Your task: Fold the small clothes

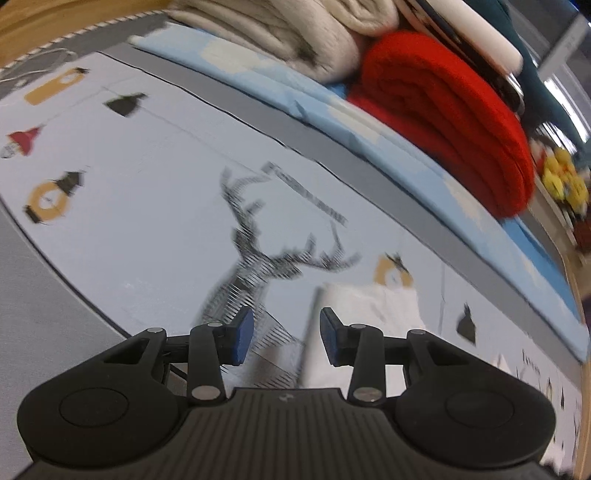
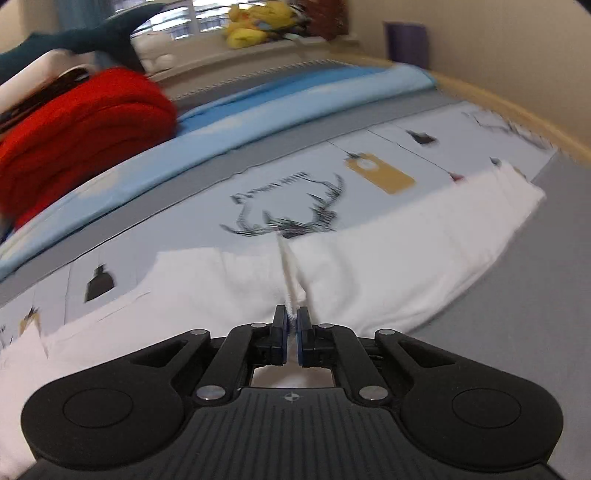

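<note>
A white garment [image 2: 388,254] lies spread across a pale bed sheet printed with a deer and tags [image 2: 288,214]. My right gripper [image 2: 291,325] is shut on a pinched fold of the white garment and lifts that edge a little. In the left wrist view, a corner of the white garment [image 1: 365,325] lies just ahead and to the right of my left gripper [image 1: 286,338]. The left gripper is open and empty above the sheet [image 1: 147,177].
A folded red blanket [image 1: 450,110] and a cream blanket [image 1: 280,33] are stacked at the back on a light blue sheet [image 1: 332,107]. The red blanket also shows in the right wrist view [image 2: 81,125]. Yellow plush toys [image 2: 255,22] sit on a sill. A wooden bed edge [image 2: 517,107] runs on the right.
</note>
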{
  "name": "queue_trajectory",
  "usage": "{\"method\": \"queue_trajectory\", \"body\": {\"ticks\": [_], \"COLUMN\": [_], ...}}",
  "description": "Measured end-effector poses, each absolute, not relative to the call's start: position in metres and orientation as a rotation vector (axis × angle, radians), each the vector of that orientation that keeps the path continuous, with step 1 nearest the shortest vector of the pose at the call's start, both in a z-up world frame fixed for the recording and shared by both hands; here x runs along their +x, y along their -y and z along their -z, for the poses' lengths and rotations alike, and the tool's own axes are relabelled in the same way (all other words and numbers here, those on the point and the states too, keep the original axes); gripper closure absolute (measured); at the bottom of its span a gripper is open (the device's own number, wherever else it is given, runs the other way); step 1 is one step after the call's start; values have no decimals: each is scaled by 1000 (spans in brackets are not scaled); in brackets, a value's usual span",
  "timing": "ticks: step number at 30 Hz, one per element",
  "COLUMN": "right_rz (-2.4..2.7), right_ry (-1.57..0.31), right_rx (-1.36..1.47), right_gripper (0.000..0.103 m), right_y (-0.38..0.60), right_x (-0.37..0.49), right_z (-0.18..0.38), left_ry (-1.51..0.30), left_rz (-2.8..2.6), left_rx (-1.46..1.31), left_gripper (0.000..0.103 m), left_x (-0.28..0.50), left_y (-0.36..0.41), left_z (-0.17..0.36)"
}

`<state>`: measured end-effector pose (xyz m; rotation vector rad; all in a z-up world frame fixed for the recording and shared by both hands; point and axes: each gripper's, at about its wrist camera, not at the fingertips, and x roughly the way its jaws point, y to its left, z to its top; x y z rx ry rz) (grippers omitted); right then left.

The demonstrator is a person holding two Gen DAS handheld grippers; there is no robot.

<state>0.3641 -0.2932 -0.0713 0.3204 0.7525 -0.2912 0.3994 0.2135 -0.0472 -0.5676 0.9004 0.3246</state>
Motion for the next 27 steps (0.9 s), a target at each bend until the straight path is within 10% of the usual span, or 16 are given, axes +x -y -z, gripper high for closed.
{"method": "queue_trajectory", "body": {"ticks": [27], "right_rz": [301], "right_ry": [-995], "right_rx": [649], "right_gripper": [76], "right_y": [322], "right_x": [378], "right_z": [121], "left_ry": [-1108], "left_rz": [-142], "left_rx": [-520], "left_gripper": [53], "left_x": [395], "left_y": [-132], "left_z": [92]}}
